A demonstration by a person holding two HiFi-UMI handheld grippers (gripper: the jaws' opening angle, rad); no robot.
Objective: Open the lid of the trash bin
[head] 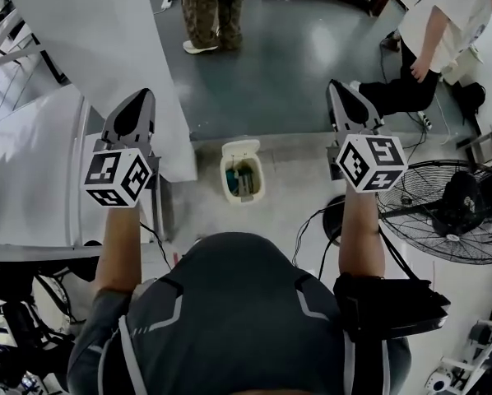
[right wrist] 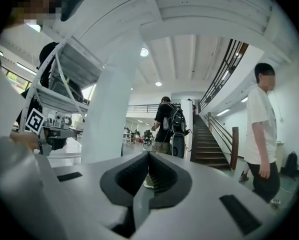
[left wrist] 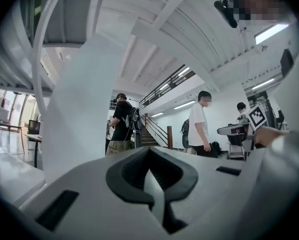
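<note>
Distance marks this moment: the trash bin (head: 260,181) stands on the pale floor well ahead of the person, between the two outstretched arms and touched by neither tool. Its white lid (head: 240,148) is seen tipped up at the far side, and a greenish interior is exposed (so the opening may be judged already done, or the bin may simply stand that way).

The left gripper (head: 141,99) and the right gripper (head: 341,95) are held out level and pointed across the room rather than down. The bin is shown in neither gripper view; only a white column (head: 98,48), a staircase (right wrist: 205,141) and bystanders are caught there. This carry is read as a neutral pose, with the tools kept clear of the bin.

In the left gripper view the jaws are pressed together at their tips, with nothing caught between them. The same is seen in the right gripper view: tips met, nothing held.

A floor fan (head: 447,212) is set to the right, well apart from the bin.

No brand, label or legible word can be made out on the bin or the tools. Only black-and-white square patterns are carried on the marker cubes (head: 117,177), and these are not text.
</note>
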